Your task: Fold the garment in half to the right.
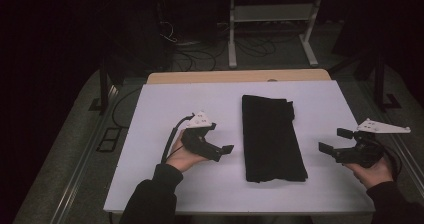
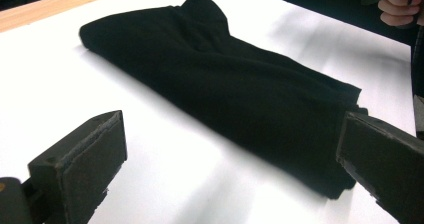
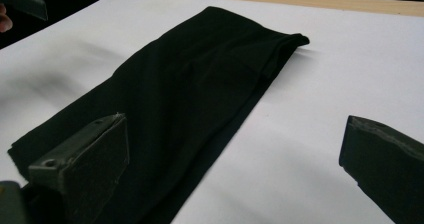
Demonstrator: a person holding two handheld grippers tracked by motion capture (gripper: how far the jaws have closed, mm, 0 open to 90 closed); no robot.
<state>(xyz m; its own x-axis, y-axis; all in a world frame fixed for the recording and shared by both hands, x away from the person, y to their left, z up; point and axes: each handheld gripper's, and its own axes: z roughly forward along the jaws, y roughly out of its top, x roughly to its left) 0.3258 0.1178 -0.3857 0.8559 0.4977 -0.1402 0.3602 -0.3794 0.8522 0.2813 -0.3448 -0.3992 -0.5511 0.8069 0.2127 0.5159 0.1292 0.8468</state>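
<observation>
Both forearms reach in low, well apart. The left claw (image 1: pixel 220 139) points inward with jaws spread wide; the right claw (image 1: pixel 334 140) faces it, equally wide.

Right gripper (image 1: pixel 334 140) hides the black cloth's (image 3: pixel 190 99) near end.

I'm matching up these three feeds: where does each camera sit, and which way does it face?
High view: above the person's side, looking forward and down; both forearms, left claw, right claw.
Left gripper view: rides the left claw, facing the black cloth.
Right gripper view: rides the right claw, facing left.
All three share the cloth.
</observation>
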